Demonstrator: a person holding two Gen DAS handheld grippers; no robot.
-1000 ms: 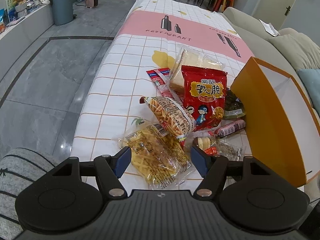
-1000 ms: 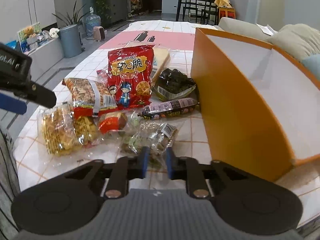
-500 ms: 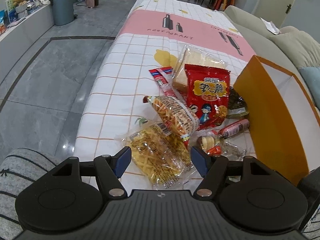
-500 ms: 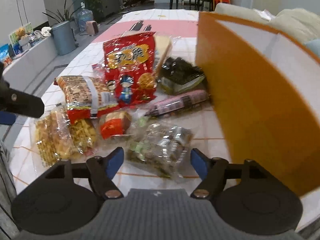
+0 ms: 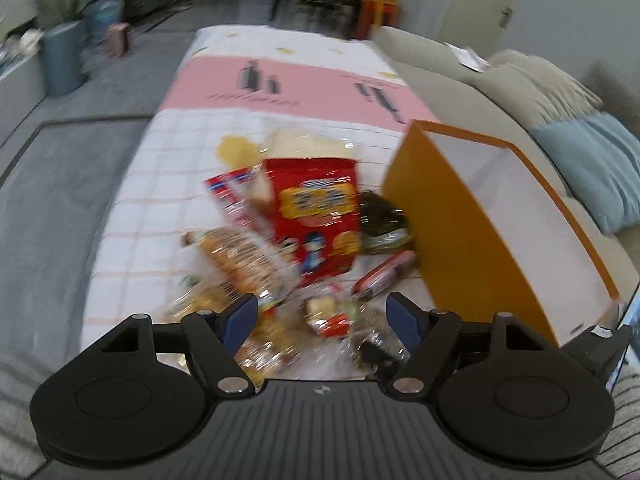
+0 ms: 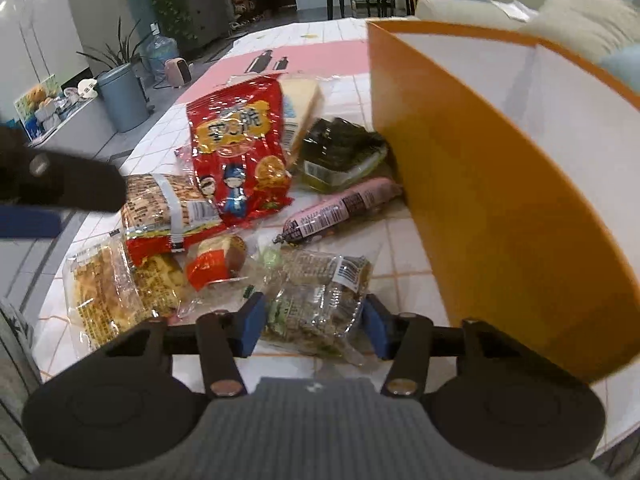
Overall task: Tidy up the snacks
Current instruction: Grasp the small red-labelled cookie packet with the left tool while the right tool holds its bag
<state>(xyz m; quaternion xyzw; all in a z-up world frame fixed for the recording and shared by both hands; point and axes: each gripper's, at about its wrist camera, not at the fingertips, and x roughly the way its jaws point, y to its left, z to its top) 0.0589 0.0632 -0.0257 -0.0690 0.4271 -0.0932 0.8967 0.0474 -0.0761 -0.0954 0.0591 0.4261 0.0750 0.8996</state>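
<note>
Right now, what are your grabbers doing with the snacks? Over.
Right hand-held gripper closing around clear crinkly snack packet. Left hand-held gripper opening, empty. Orange cardboard box close right, nothing blocking.

Both wrist views look steeply down, close over the surface [image 5: 168,184]; both show the snacks [image 6: 236,152] and box [image 6: 500,208].

Red snack bag [image 6: 240,148] with yellow print — orange box [image 6: 500,200], white inside — pink sausage [image 6: 340,208], white-checked bench [image 6: 400,248].
</note>
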